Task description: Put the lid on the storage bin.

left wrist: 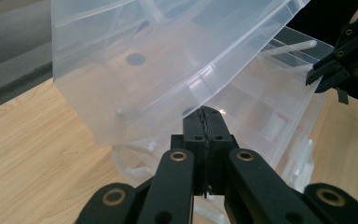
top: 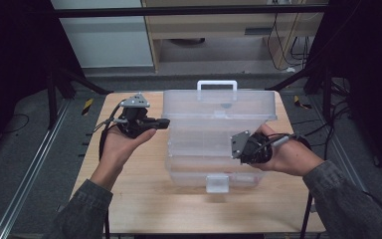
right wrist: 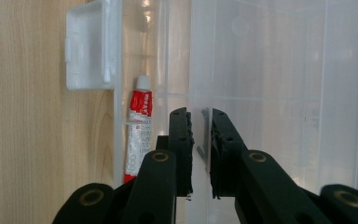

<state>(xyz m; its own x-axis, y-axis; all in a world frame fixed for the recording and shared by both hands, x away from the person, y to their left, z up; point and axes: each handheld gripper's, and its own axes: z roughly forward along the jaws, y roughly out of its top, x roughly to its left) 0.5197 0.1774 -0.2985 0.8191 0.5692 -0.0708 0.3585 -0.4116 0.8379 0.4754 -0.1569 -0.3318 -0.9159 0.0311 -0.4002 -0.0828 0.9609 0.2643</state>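
Note:
A clear plastic storage box (top: 199, 167) stands mid-table, its lid (top: 214, 105) tilted up over the base. My right gripper (top: 239, 148) is at the lid's right front edge; in the right gripper view (right wrist: 200, 119) its jaws stand a narrow gap apart, closed on the thin clear lid rim (right wrist: 200, 70). My left gripper (top: 164, 122) is at the box's left side, shut with nothing between its jaws, and its tip (left wrist: 206, 114) is right at the raised lid (left wrist: 144, 70). A red and white tube (right wrist: 137, 135) lies inside the box.
The box has a white carry handle (top: 217, 84) at the far side and a white latch (top: 217, 183) (right wrist: 91, 46) at the near side. Bare wooden table (top: 129, 194) runs along the left and front. The right gripper (left wrist: 338, 63) shows beyond the box base (left wrist: 270, 107).

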